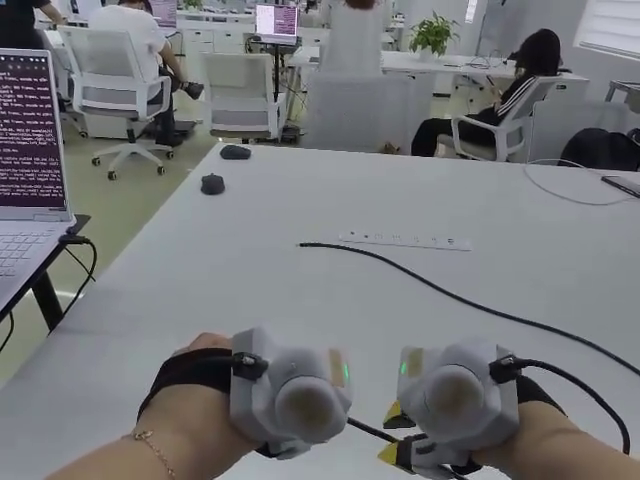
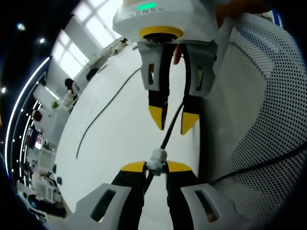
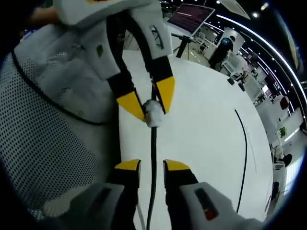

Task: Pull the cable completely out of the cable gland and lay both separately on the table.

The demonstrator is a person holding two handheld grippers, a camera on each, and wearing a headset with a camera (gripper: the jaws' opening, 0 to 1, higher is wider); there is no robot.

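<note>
A long black cable (image 1: 450,295) snakes across the white table (image 1: 220,290) to my two grippers at the near edge. In the left gripper view my left gripper (image 2: 156,166) is shut on the small white cable gland (image 2: 156,159), and the cable (image 2: 169,132) leaves the gland towards the right gripper (image 2: 173,120). Seen from the right gripper view, my right gripper (image 3: 152,165) stands slightly open, with the cable (image 3: 153,143) running between its tips untouched. The left gripper (image 3: 149,101) holds the gland (image 3: 153,113) just ahead. The grippers face each other, tips a few centimetres apart.
An open laptop (image 1: 30,150) stands on a side stand at the left. Two dark mice (image 1: 213,184) (image 1: 235,152) lie near the table's far left edge. A white strip (image 1: 405,241) lies mid-table. Office chairs and seated people are beyond the table.
</note>
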